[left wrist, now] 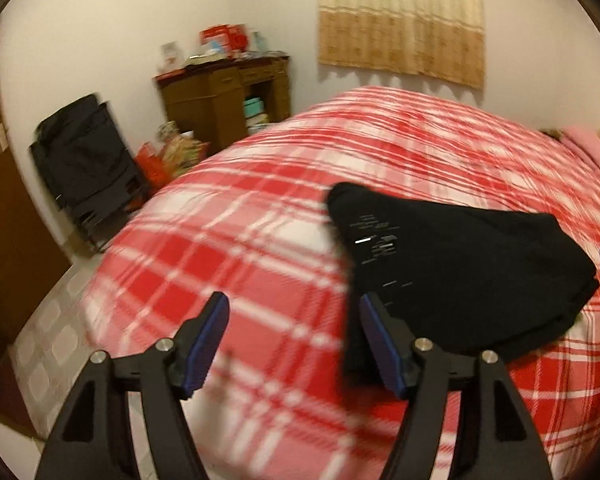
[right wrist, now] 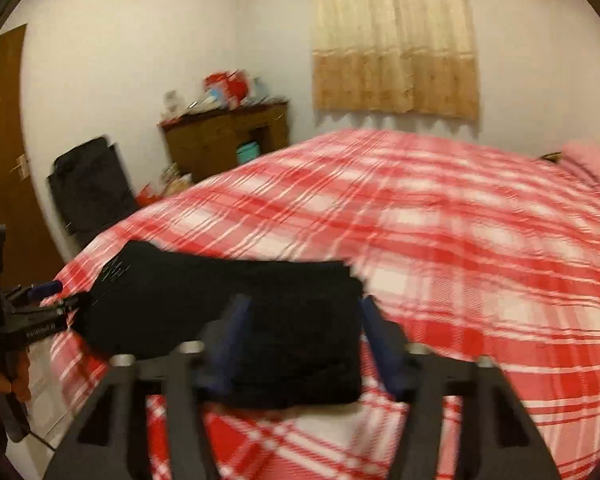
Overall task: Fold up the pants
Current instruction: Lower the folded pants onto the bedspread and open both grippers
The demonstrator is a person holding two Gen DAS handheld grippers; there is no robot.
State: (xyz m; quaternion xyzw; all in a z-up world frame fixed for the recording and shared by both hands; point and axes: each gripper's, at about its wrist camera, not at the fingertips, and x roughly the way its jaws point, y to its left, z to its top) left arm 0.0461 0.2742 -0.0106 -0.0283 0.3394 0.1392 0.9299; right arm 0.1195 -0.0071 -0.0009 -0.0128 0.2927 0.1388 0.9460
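The folded black pants (left wrist: 460,264) lie on the bed (left wrist: 260,240), just right of the open left tongs (left wrist: 294,342); the right tongs (right wrist: 300,344), open too, are nearer.

One folded pair of black pants (left wrist: 460,264) lies on one bed with a red plaid cover (left wrist: 260,240). Two hand-held grippers are visible: the left hand-held gripper (left wrist: 294,336) and the right hand-held gripper (right wrist: 304,340). Behind are one wooden cabinet (left wrist: 224,100), one curtain (left wrist: 400,20), one black chair (left wrist: 84,160) and one door (right wrist: 4,140).
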